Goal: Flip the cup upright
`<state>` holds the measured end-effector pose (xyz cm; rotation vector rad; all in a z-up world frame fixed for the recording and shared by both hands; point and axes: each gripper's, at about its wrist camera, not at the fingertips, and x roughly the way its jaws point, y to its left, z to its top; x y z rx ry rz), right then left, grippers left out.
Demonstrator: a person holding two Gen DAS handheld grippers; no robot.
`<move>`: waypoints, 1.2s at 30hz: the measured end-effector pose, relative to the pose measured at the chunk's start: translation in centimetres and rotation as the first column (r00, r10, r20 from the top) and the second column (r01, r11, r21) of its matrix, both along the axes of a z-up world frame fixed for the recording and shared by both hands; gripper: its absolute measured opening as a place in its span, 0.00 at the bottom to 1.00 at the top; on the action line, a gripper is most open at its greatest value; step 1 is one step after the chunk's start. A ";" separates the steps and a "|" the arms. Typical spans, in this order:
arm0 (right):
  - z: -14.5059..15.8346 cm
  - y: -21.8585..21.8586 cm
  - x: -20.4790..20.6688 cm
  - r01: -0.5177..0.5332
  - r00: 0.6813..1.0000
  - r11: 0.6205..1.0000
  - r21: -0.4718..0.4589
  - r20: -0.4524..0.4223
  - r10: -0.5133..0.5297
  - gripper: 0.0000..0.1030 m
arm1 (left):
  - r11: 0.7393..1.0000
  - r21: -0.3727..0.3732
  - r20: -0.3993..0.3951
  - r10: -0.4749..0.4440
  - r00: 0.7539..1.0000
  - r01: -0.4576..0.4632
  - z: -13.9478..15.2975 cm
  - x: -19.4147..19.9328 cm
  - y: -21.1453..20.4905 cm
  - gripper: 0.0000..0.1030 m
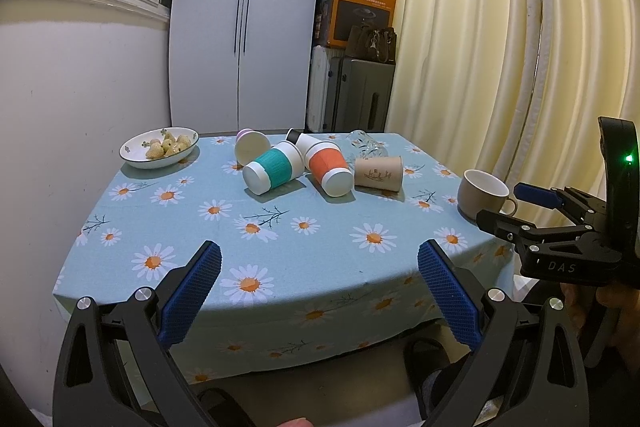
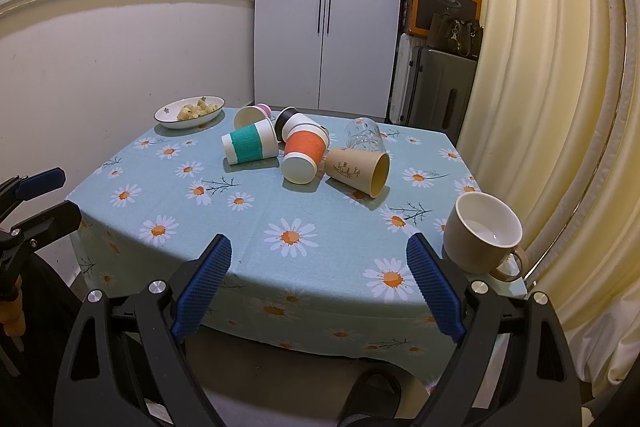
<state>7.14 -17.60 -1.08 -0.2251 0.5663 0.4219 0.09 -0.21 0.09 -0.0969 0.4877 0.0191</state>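
Observation:
Several cups lie on their sides mid-table: a teal-sleeved cup (image 1: pixel 272 171) (image 2: pixel 250 146), an orange-sleeved cup (image 1: pixel 329 167) (image 2: pixel 303 157), a brown paper cup (image 1: pixel 378 173) (image 2: pixel 357 167), a pink-based cup (image 1: pixel 251 145) (image 2: pixel 250 115), a black-rimmed cup (image 1: pixel 298 138) (image 2: pixel 294 123) and a clear glass (image 1: pixel 366 143) (image 2: pixel 365 137). A beige mug (image 1: pixel 484 195) (image 2: pixel 482 233) stands upright at the right edge. My left gripper (image 1: pixel 320 267) is open and empty over the table's near edge. My right gripper (image 2: pixel 319 263) is open and empty, left of the mug; it also shows in the left wrist view (image 1: pixel 516 205).
A bowl of snacks (image 1: pixel 160 148) (image 2: pixel 190 111) sits at the far left corner of the daisy tablecloth (image 1: pixel 280 227) (image 2: pixel 248 215). A white wall is to the left, curtains (image 1: pixel 500 47) to the right, a wardrobe and suitcases (image 1: pixel 352 95) behind.

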 end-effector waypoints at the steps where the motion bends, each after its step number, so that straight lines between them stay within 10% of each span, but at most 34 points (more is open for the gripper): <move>1: 0.0 0.0 0.0 0.001 1.000 1.000 0.000 0.000 -0.001 0.86 | 1.000 0.000 0.000 0.000 1.000 0.000 0.0 0.0 0.0 0.93; 36: -0.5 0.6 0.0 -0.022 1.000 0.999 -0.045 -0.006 0.022 0.86 | 0.999 -0.007 0.006 -0.041 0.999 0.041 0.2 -0.4 -0.7 0.93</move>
